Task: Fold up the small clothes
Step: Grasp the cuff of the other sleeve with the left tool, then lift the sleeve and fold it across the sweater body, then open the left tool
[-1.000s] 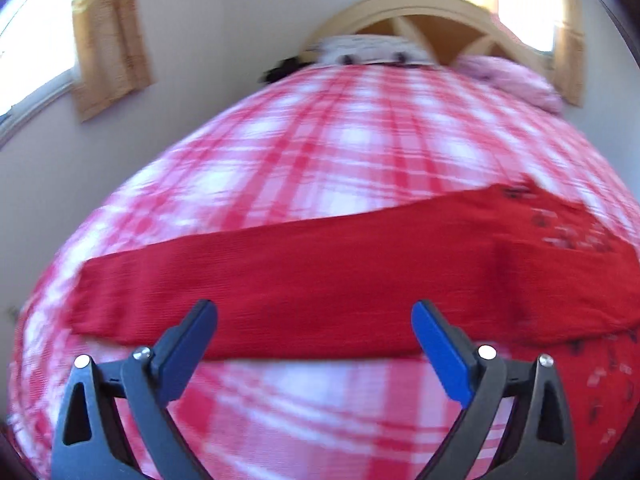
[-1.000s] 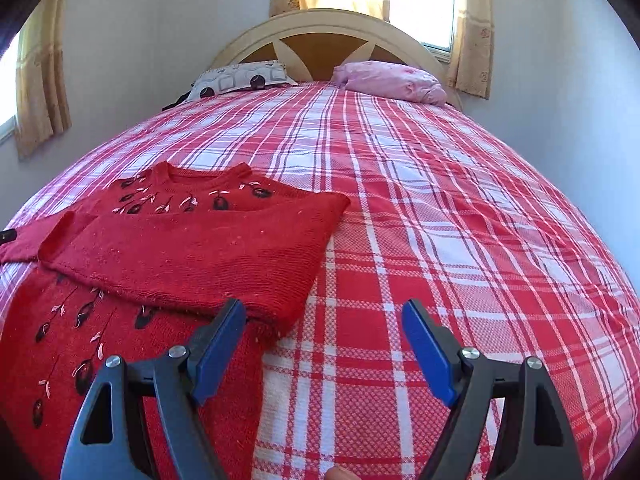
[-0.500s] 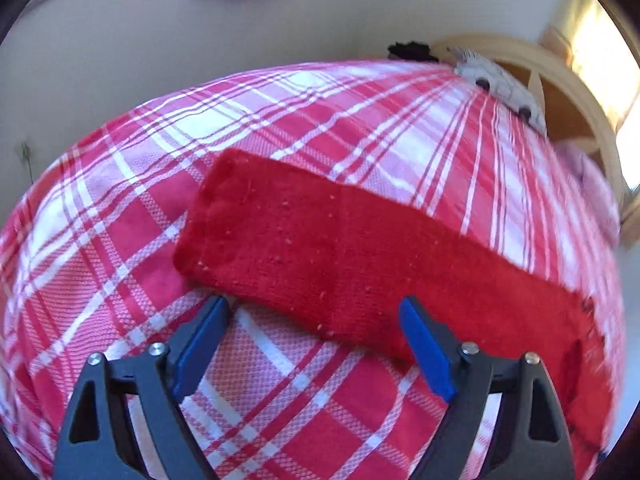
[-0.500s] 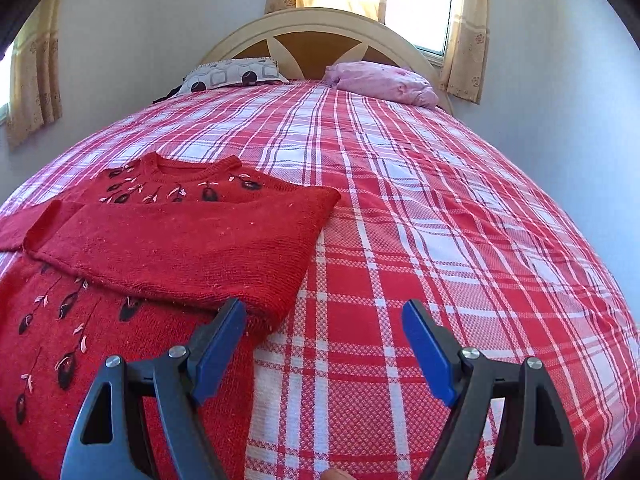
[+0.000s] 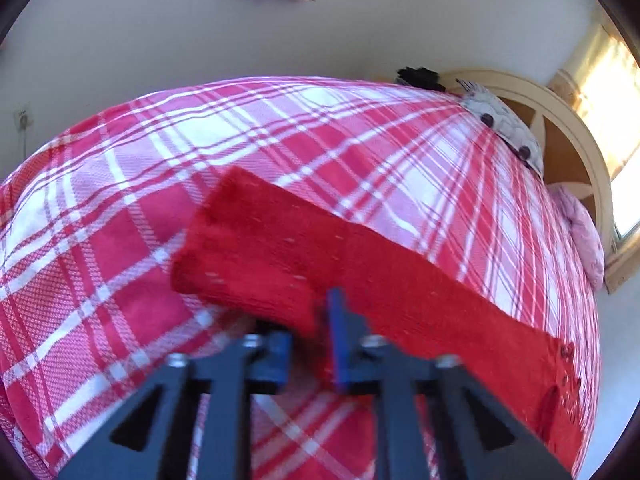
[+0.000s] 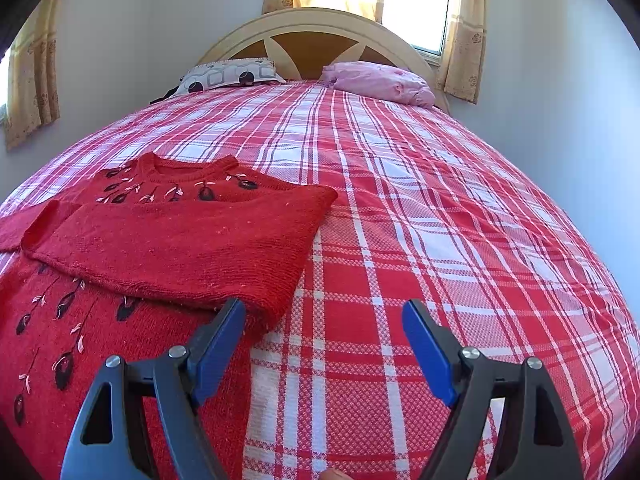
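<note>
The sweater point(image 6: 152, 240) lay on the plaid bed point(image 6: 400, 240), toward its left side, with one sleeve already folded across the chest. The other sleeve point(image 5: 280, 256) stretched out flat over the bedspread. The left tongs point(image 5: 310, 336) had just been closing and were pinched shut on that sleeve's near edge, close to the cuff, with red knit bunched between the blue pads. The right tongs point(image 6: 324, 344) hung wide and empty just beside the sweater's folded right edge. The step in hand looked like the second sleeve fold. The next move probably called for lifting the cuff and carrying it across the body, low enough that the first fold stayed undisturbed.
</note>
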Motion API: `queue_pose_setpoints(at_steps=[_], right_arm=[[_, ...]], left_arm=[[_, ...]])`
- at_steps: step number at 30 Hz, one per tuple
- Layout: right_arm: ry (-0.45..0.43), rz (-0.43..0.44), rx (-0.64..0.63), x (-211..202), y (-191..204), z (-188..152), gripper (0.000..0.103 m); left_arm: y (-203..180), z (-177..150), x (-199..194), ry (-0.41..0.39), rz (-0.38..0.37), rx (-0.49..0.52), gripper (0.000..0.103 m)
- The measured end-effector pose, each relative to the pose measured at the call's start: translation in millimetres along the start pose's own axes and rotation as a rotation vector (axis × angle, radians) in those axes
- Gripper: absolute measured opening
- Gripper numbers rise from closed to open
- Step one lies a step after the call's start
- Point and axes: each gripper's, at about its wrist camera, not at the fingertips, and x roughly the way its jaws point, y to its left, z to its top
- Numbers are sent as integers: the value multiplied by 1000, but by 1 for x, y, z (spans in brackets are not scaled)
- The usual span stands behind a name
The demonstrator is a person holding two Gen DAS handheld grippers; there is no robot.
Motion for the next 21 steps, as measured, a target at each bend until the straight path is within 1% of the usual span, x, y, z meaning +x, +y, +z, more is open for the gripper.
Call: queue_pose_setpoints(at_steps=[3, 6, 13, 16, 21], right_arm=[[-4, -2, 2, 0, 0, -1, 81], [1, -3, 6, 2, -1, -2, 81], [2, -2, 12, 2, -3, -2, 81], [0, -1, 17, 1, -5, -1, 81], [-6, -4, 24, -1, -5, -1, 81]], left_arm=[[3, 3, -3, -24, -20, -3, 8], [-4, 3, -11, -53, -23, 35, 7], [-36, 3, -30, -116, -69, 128, 6], [-47, 1, -34, -118, -89, 144, 6], [-71, -6, -46, -127, -153, 177, 6]])
